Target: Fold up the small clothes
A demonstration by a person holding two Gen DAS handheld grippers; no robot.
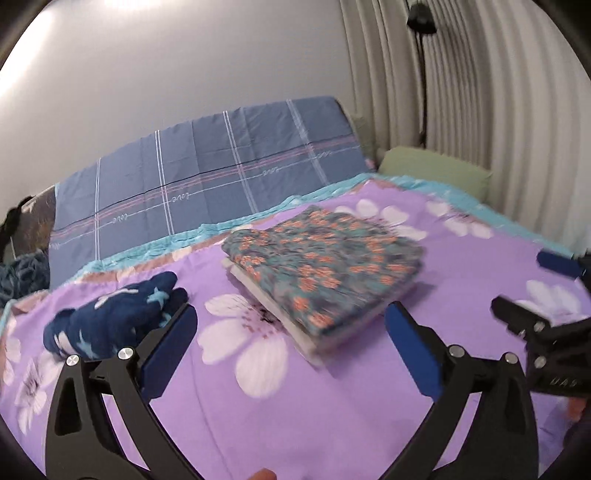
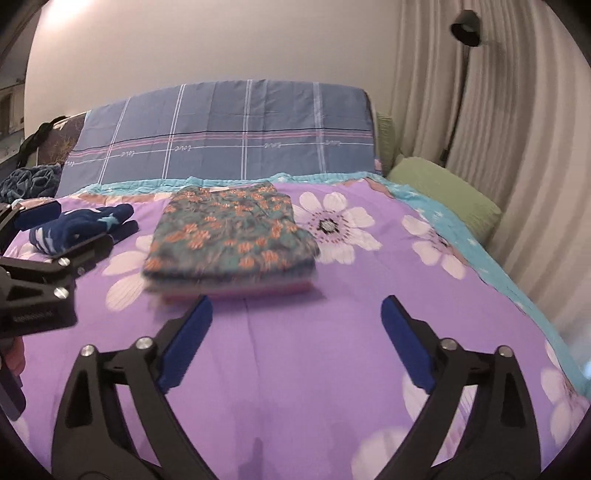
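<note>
A folded teal garment with orange flowers (image 1: 325, 273) tops a small stack of folded clothes on the purple flowered bedspread (image 1: 295, 424); it also shows in the right wrist view (image 2: 229, 236). A crumpled navy garment with pale stars (image 1: 110, 317) lies to its left, also in the right wrist view (image 2: 85, 225). My left gripper (image 1: 291, 325) is open and empty, just short of the stack. My right gripper (image 2: 295, 314) is open and empty, near the stack's front edge. Each gripper shows at the edge of the other's view, the right one (image 1: 532, 291) and the left one (image 2: 62, 229).
A blue plaid pillow (image 2: 229, 129) leans against the wall behind the clothes. A green cushion (image 2: 443, 192) lies at the right by the cream curtain (image 2: 517, 129). A black floor lamp (image 2: 465, 26) stands before the curtain. Dark blue cloth (image 2: 29, 181) sits far left.
</note>
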